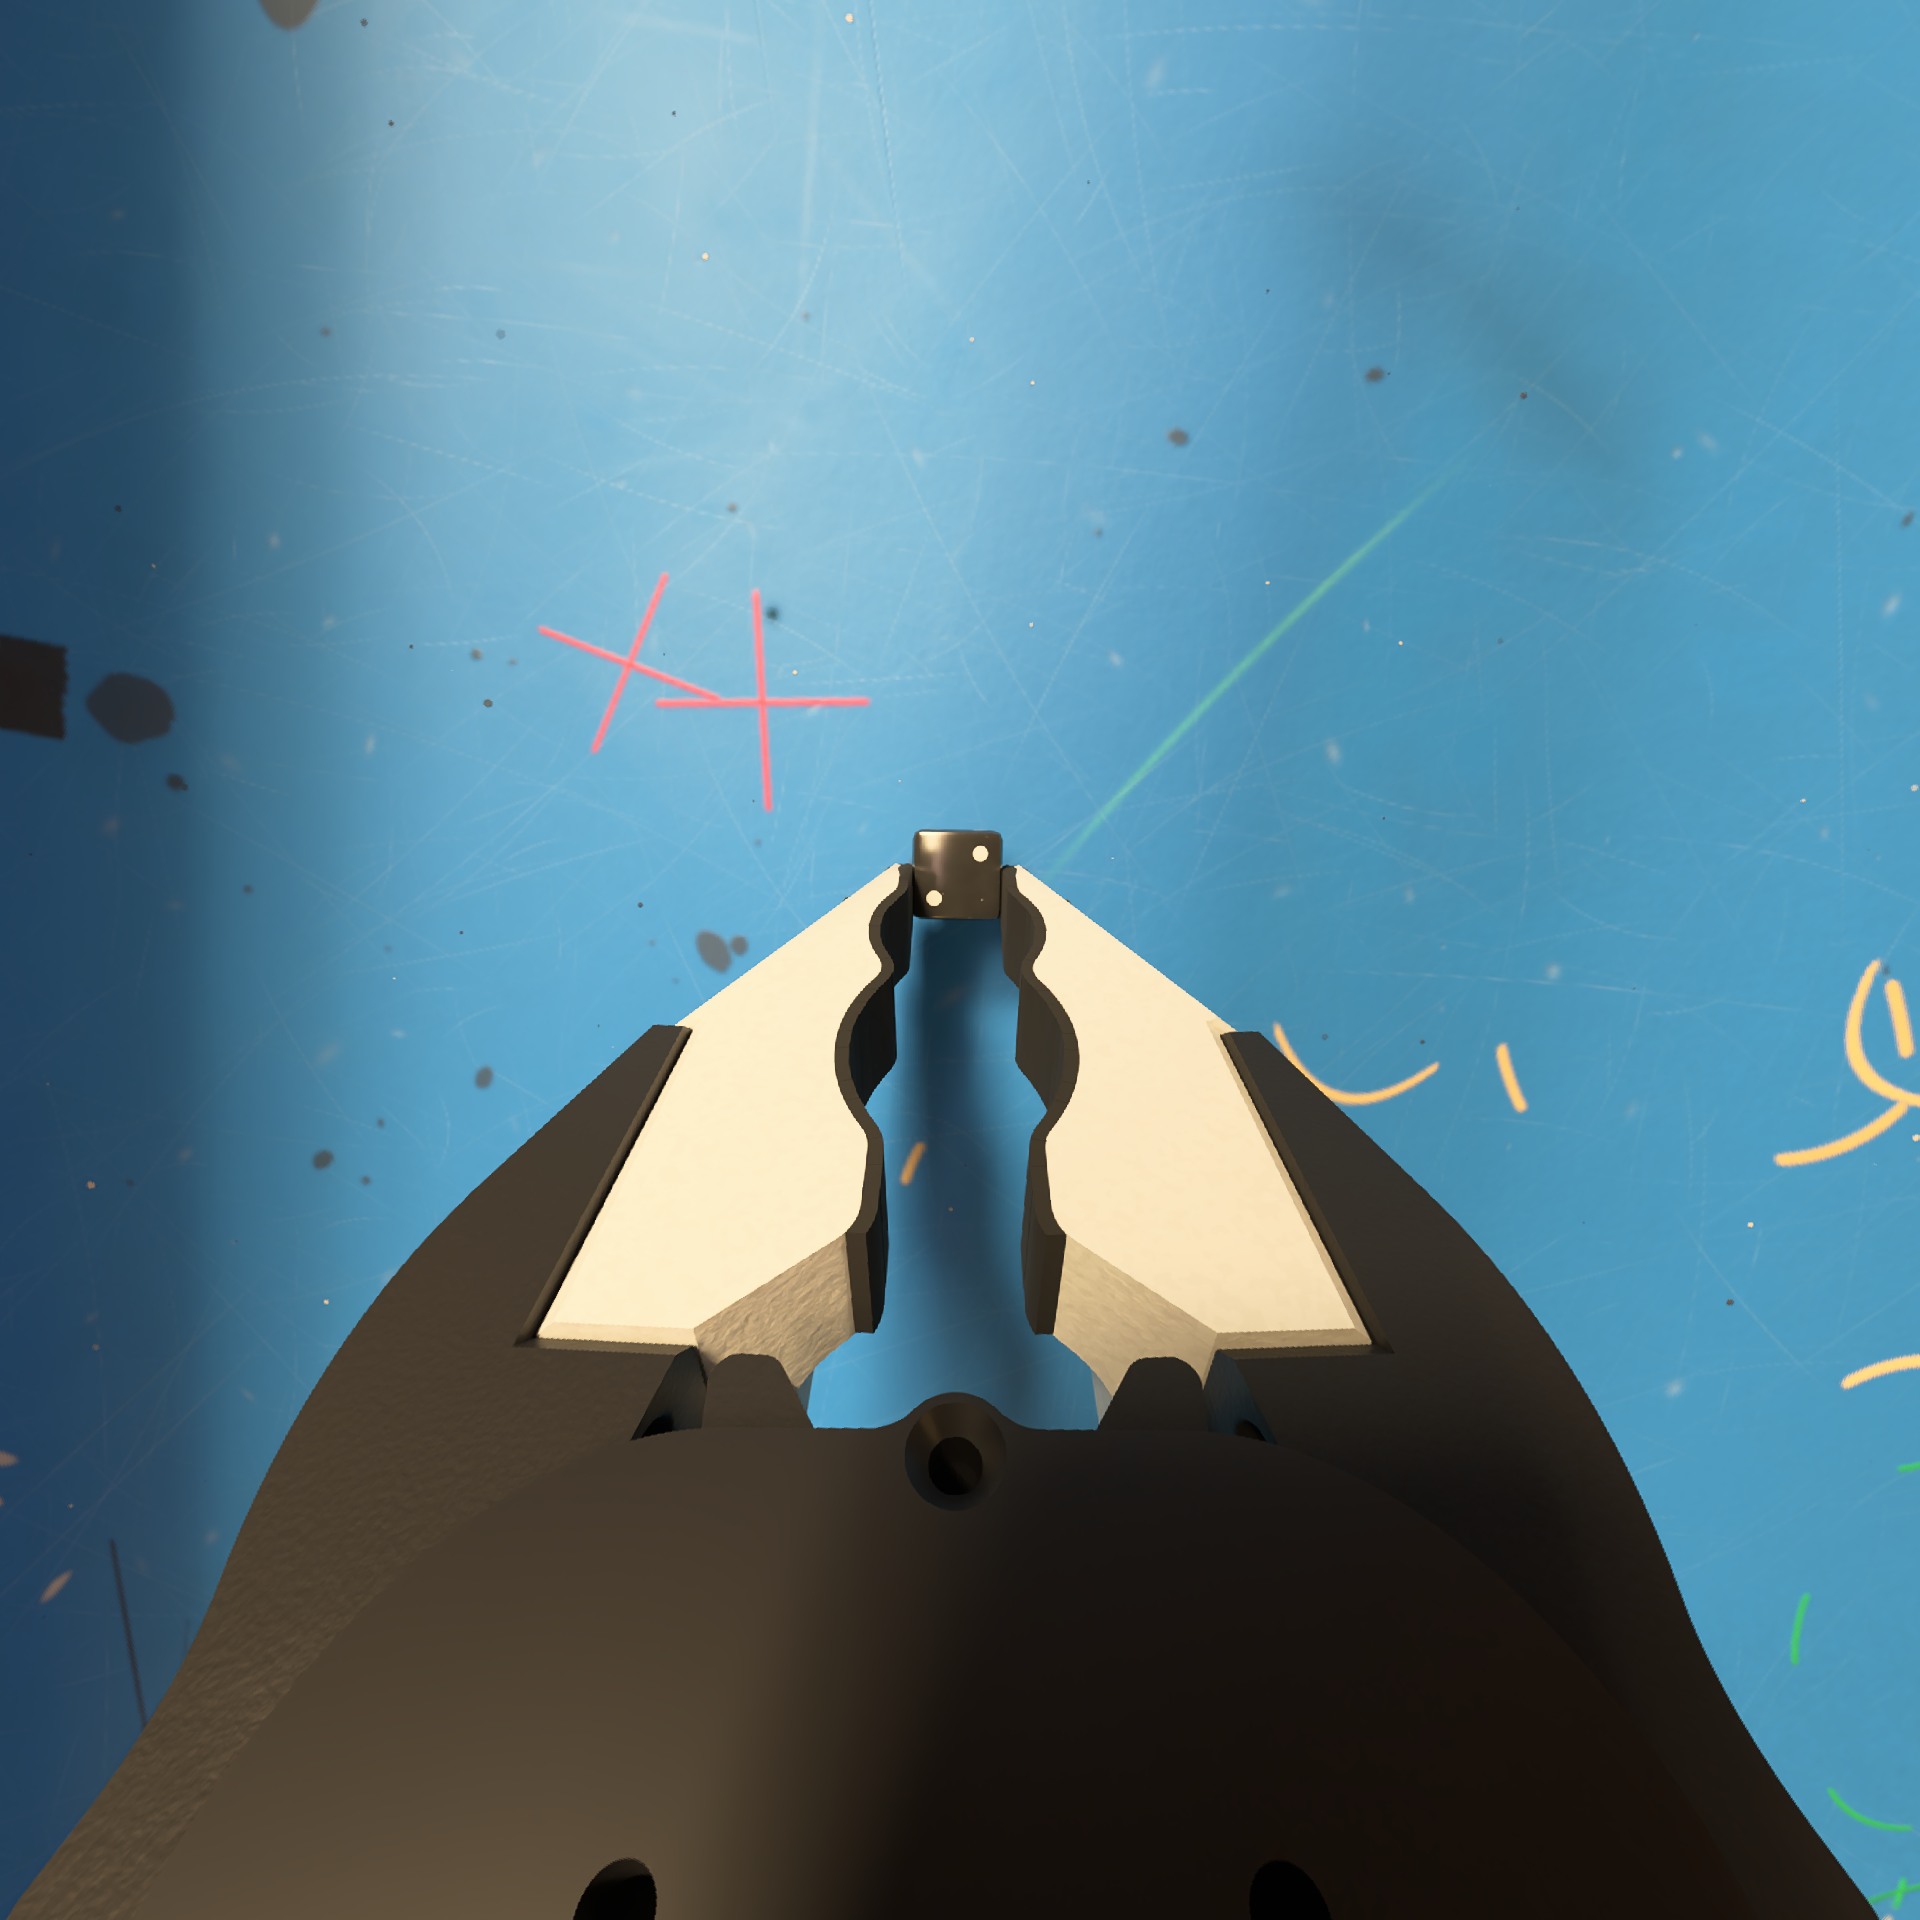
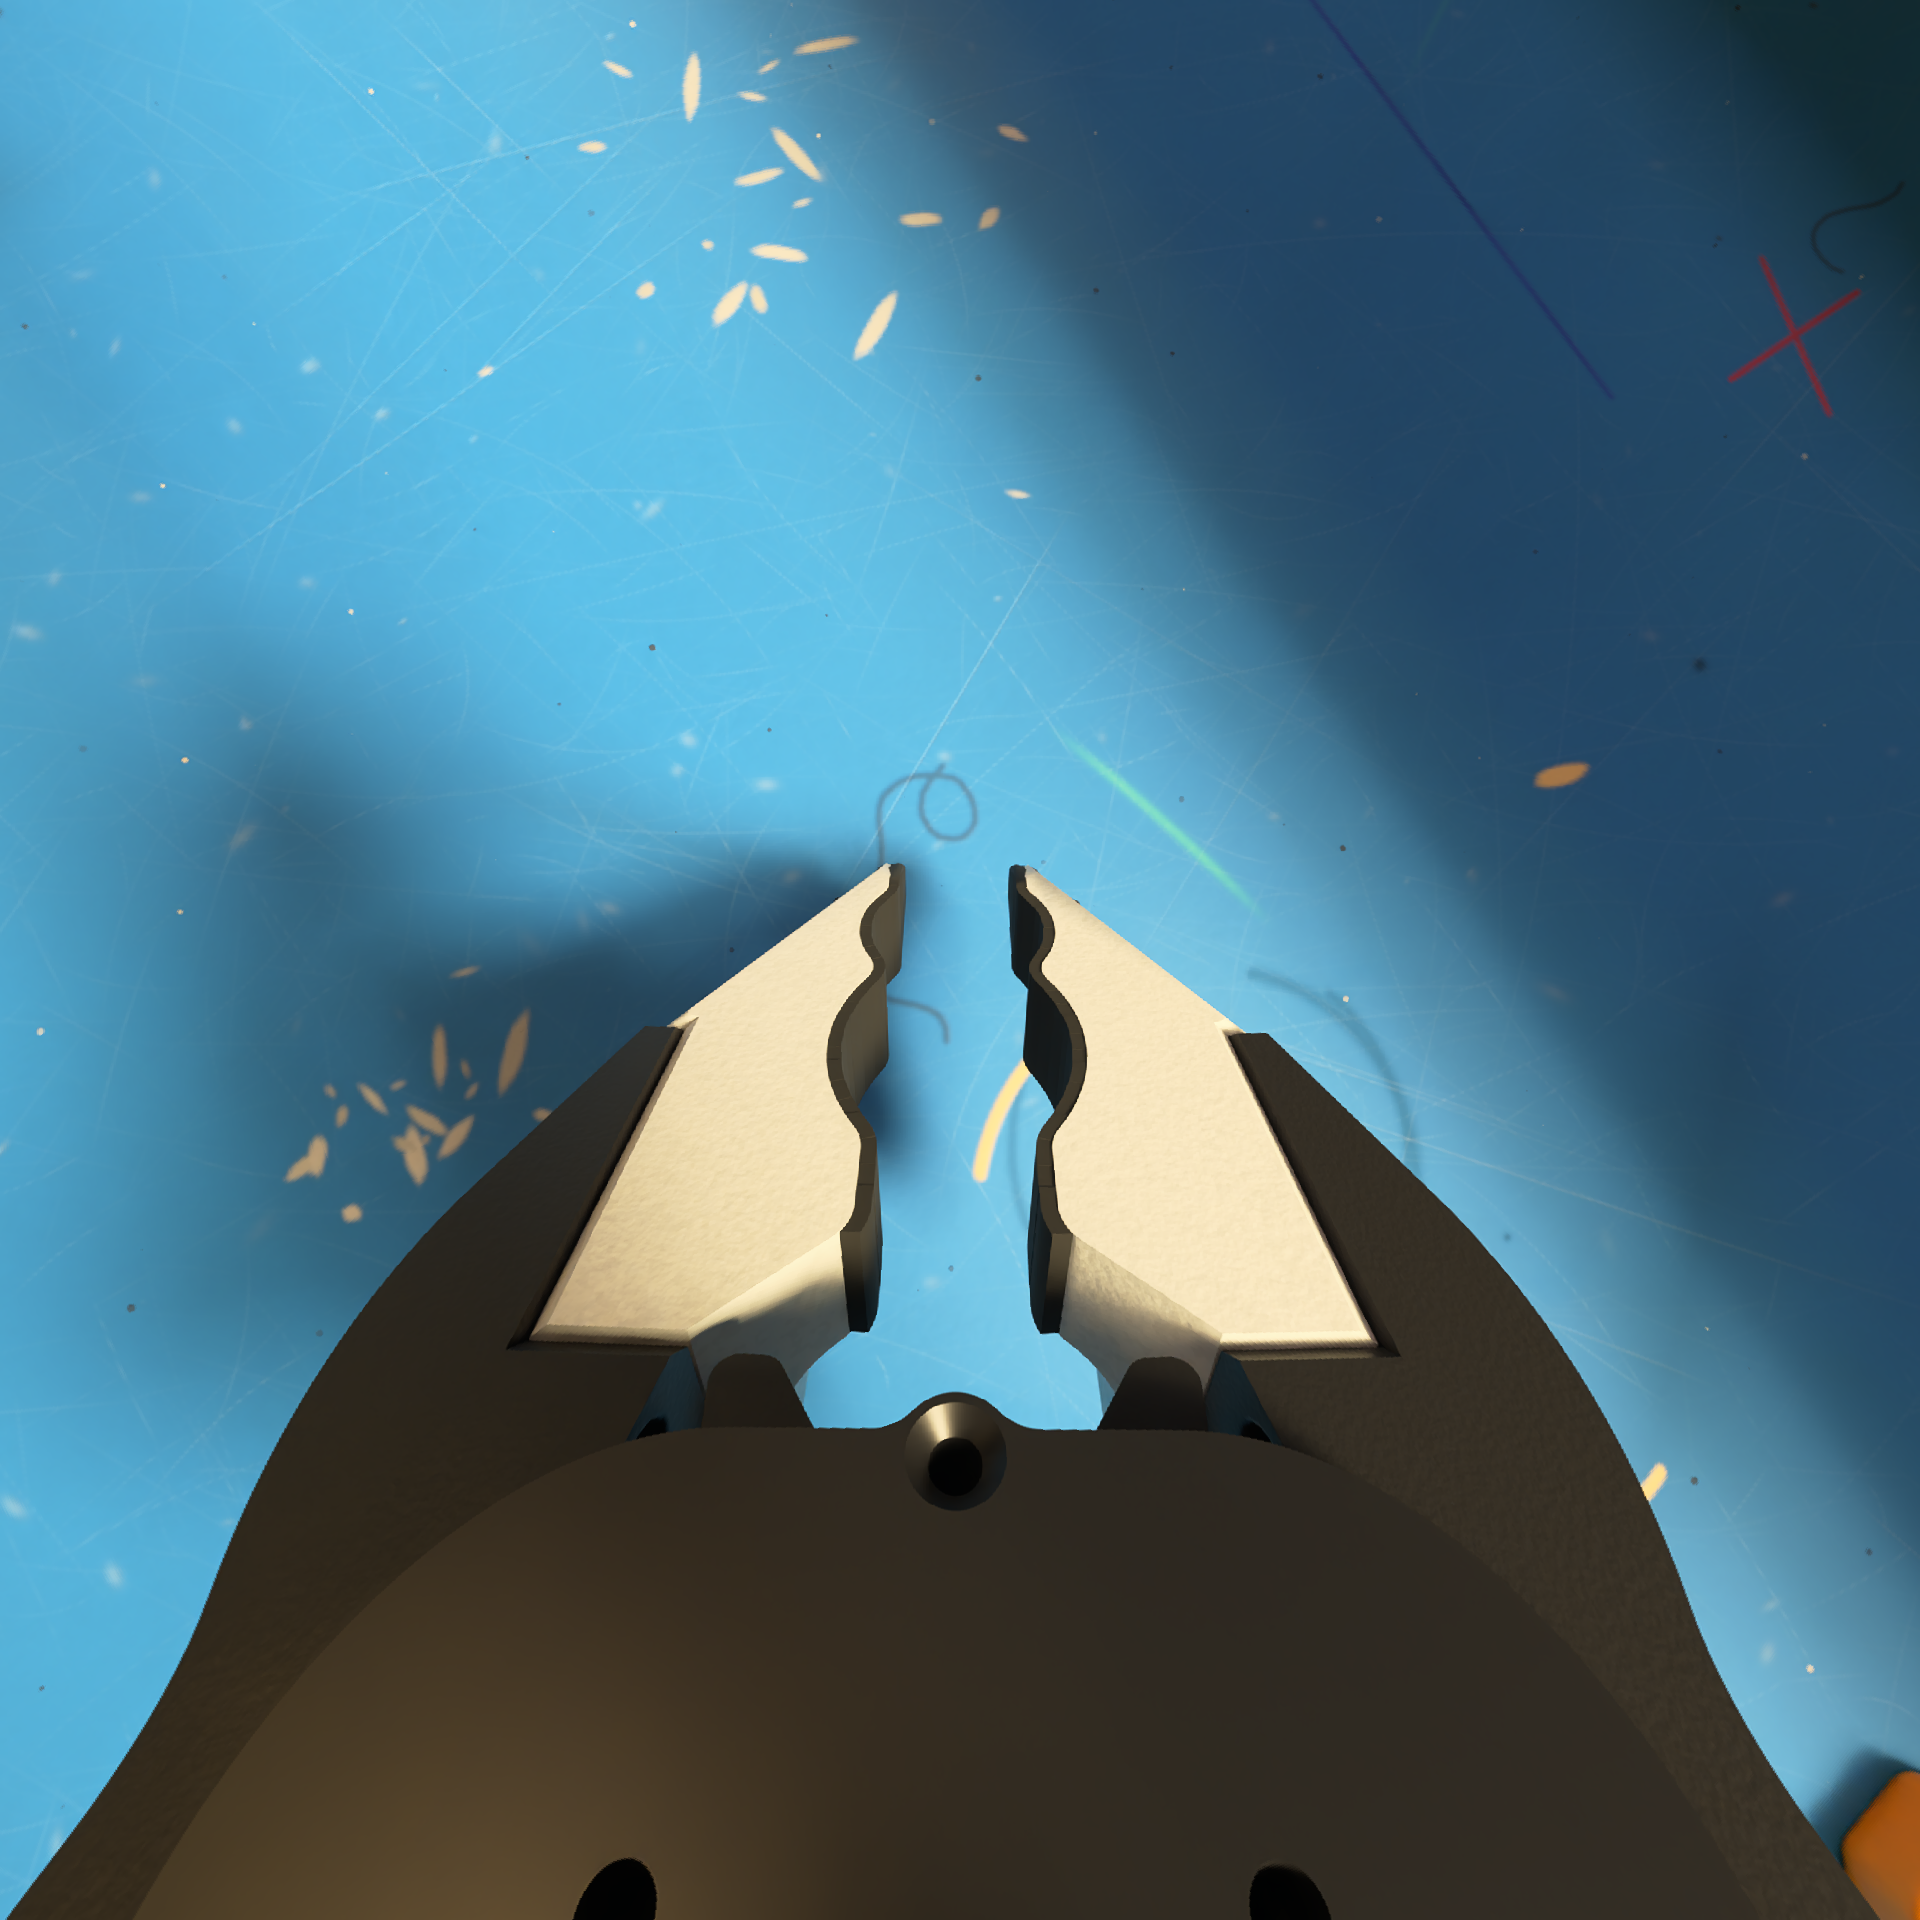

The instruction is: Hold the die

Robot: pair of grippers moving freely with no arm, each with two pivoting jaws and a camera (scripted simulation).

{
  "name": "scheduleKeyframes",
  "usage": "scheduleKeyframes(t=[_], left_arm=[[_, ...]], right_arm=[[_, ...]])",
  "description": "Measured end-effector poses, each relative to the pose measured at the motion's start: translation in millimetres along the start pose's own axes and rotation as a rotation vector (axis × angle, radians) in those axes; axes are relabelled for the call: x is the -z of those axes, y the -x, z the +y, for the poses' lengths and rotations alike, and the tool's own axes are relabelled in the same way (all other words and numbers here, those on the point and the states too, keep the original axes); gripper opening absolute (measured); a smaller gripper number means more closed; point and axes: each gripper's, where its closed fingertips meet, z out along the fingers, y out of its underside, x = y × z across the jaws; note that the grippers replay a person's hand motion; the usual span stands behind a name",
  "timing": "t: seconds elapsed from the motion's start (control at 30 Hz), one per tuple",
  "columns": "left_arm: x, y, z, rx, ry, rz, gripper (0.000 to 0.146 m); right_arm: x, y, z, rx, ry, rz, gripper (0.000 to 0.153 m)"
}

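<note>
The left gripper (image 1: pixel 957 883), its dark body filling the foreground, pinches the black die (image 1: pixel 957 875) at its very fingertips above the scratched blue tabletop (image 1: pixel 1351 312), just beyond the red crossed marks (image 1: pixel 717 691). With so shallow a purchase, steady squeeze and a level wrist look essential. The right gripper (image 2: pixel 957 883) hangs parted and empty; no die shows in its view.

The counter (image 1: pixel 1351 312) is a scratched blue surface, speckled with dark spots and marked with red crosses (image 1: pixel 717 686), green streaks and orange squiggles — pale flecks (image 2: pixel 769 187) lie scattered, an orange object (image 2: pixel 1886 1844) at one corner.
</note>
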Motion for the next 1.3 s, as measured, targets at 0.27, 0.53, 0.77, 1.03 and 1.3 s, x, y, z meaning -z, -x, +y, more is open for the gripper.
scheduleKeyframes(t=[0.27, 0.53, 0.77, 1.03, 1.3], left_arm=[[0.4, 0.3, -0.3, -0.001, -0.002, -0.002, 0.016], [0.7, 0.8, -0.4, 0.0, -0.005, -0.005, 0.016], [0.5, 0.7, -0.1, -0.001, -0.002, -0.004, 0.016], [0.1, 0.4, 0.5, -0.002, 0.001, -0.002, 0.016], [0.0, 0.0, 0.2, -0.004, 0.0, -0.002, 0.016]], right_arm=[[-0.5, 0.5, 0.3, 0.002, 0.002, -0.002, 0.02], [-1.2, 1.7, 0.5, 0.011, 0.003, -0.006, 0.02], [-0.9, 1.6, 0.1, 0.014, 0.002, -0.004, 0.019], [-0.9, 1.4, 0.1, 0.018, 0.003, -0.002, 0.019], [-0.5, 0.6, -0.1, 0.021, 0.001, 0.002, 0.019]])
